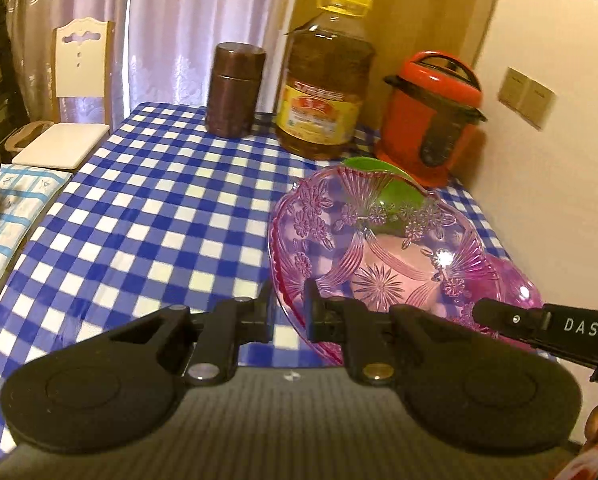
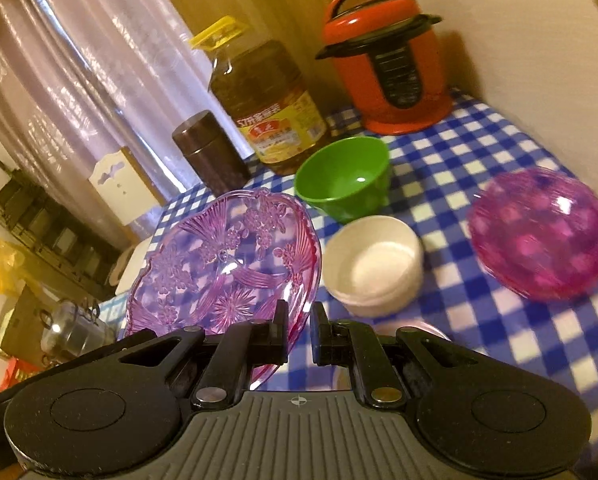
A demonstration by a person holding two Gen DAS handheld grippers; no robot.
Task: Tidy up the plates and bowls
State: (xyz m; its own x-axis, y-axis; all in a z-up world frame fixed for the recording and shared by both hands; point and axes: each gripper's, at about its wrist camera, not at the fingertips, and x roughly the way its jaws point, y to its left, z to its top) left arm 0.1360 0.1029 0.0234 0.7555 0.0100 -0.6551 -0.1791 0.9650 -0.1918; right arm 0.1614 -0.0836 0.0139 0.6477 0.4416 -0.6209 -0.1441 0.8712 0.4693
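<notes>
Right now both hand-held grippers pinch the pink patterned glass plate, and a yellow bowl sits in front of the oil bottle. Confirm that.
Wrong on the colour. The bowl in front of the oil bottle is green, as the right wrist view shows. Both hand-held grippers do pinch the pink patterned plate.

The letters "DAS" stand in white on the black right gripper (image 1: 479,312); the oil bottle (image 1: 325,88) label ahead is unreadable.

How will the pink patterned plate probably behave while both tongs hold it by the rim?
The pink patterned plate looks rigid: it keeps its shape though only the left tongs and right tongs pinch its edge. Its glossy, see-through surface suggests it could slip. It hangs tilted, so it may swing or twist. It is probably brittle if dropped.
</notes>
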